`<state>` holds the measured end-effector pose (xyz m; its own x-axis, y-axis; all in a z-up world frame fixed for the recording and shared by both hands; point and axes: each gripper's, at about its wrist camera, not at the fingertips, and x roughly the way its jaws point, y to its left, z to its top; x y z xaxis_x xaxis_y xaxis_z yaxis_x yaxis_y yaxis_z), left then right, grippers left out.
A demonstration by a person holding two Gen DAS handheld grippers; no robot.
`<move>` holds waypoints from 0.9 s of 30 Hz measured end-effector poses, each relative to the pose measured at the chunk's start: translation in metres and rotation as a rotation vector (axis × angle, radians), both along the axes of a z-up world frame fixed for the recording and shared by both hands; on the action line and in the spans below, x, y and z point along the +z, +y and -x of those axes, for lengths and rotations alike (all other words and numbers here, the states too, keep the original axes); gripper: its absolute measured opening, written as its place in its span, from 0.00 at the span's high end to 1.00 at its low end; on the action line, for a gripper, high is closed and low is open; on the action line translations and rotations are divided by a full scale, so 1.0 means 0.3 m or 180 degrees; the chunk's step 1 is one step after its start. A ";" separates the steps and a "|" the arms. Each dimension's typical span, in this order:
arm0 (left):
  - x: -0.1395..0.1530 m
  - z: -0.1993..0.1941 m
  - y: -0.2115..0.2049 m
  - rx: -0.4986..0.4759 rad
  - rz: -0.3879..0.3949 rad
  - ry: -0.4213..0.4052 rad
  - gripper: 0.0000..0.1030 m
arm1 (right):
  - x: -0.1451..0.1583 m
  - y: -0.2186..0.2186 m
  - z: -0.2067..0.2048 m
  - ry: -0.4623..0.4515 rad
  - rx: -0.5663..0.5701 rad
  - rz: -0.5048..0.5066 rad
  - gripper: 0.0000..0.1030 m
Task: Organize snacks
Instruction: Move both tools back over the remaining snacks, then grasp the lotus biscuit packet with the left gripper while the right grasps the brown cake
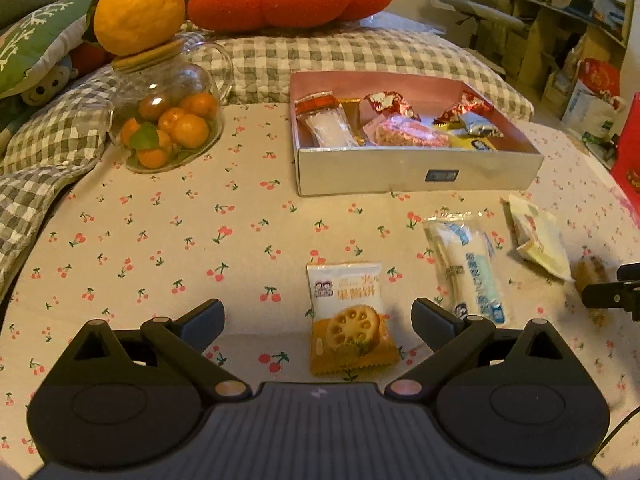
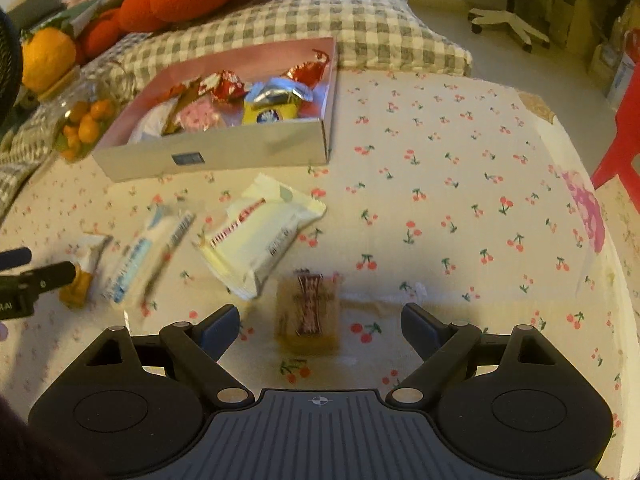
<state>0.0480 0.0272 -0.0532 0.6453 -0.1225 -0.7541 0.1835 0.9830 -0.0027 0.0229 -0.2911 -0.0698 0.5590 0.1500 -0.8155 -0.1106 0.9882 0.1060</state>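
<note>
I am mid-way through the sorting: the box [image 1: 416,174] at twelve o'clock already holds a heap of wrapped sweets, and four packets lie loose on the cherry-print bed sheet [image 1: 160,240] in front of it. My judgement is that both hands are lining up for a pick.

My left gripper [image 1: 318,320] has its fingers spread wide, nothing between the pads, and the lotus-root biscuit packet [image 1: 350,320] lies flat on the sheet just ahead, slightly toward one o'clock. My right gripper [image 2: 320,326] is likewise wide apart and empty, with the small brown snack bar [image 2: 308,312] lying lengthwise in the gap, touching neither finger.

Next, each hand would need to sink until the pads straddle its packet, then close gently; these are thin, slippery wrappers lying flat, so a shallow approach may just push them along the cloth.

The long blue-and-white packet [image 1: 466,264] sits at two o'clock of my left hand, and the cream packet [image 2: 260,232] at eleven o'clock of my right.

Writing: the biscuit packet carries large orange Chinese characters above a picture of a holed round biscuit; I cannot read them surely. A small dark label [image 1: 441,176] on the box front is illegible.
</note>
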 end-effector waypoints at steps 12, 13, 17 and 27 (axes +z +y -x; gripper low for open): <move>-0.086 0.020 0.005 -0.0138 0.0006 -0.0113 0.00 | -0.071 -0.010 0.053 -0.0378 0.0108 0.0183 0.00; -0.089 0.022 0.006 -0.0163 0.0014 -0.0152 0.00 | -0.073 -0.012 0.055 -0.0409 0.0114 0.0171 0.00; -0.103 0.036 0.011 -0.0227 0.0052 -0.0323 0.00 | -0.079 -0.012 0.066 -0.0494 0.0100 0.0166 0.00; -0.095 0.034 -0.006 -0.0270 0.0102 -0.0374 0.15 | -0.086 -0.003 0.065 -0.0628 0.0050 0.0144 0.00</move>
<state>0.0377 0.0254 -0.0817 0.7152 -0.2032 -0.6688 0.2668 0.9637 -0.0075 0.0035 -0.2919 -0.0956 0.7065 0.1256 -0.6965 -0.1403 0.9895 0.0361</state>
